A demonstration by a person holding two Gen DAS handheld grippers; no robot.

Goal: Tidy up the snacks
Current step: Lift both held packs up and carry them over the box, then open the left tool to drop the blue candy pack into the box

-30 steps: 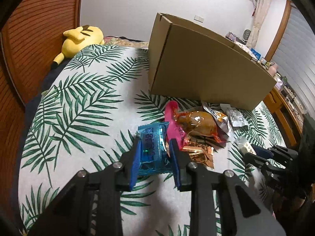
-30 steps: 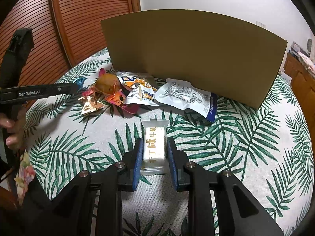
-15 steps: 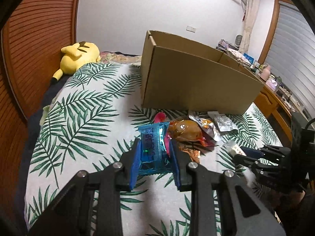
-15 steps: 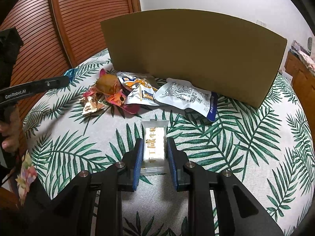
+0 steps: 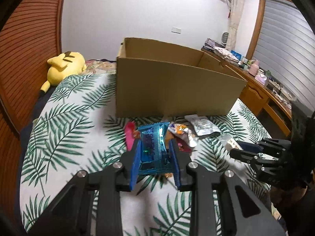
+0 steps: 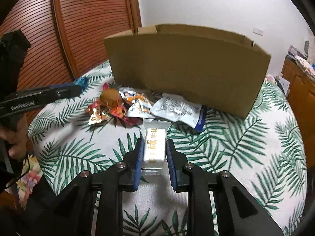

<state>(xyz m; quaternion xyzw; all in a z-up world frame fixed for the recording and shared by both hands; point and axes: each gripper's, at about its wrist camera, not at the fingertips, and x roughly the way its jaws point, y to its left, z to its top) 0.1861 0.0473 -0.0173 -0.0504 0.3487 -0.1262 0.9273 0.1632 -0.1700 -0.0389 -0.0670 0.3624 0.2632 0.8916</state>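
Note:
My left gripper (image 5: 154, 147) is shut on a shiny blue snack packet (image 5: 152, 149) and holds it above the bed. My right gripper (image 6: 154, 143) is shut on a white snack bar (image 6: 155, 144) and holds it above the bed; it also shows in the left wrist view (image 5: 244, 150). An open cardboard box (image 5: 173, 84) stands on the bed behind a pile of snack packets (image 6: 126, 102). A white and blue pouch (image 6: 178, 111) lies by the box wall (image 6: 187, 66). The left gripper shows from the side in the right wrist view (image 6: 76, 89).
The bed has a palm-leaf cover (image 5: 65, 118). A yellow plush toy (image 5: 64, 65) lies at the far left by the wooden slatted wall (image 5: 27, 39). A wooden desk with clutter (image 5: 261, 86) stands to the right of the bed.
Both grippers have risen with their snacks; the box's open top now shows in the left wrist view. The left gripper has moved toward the box.

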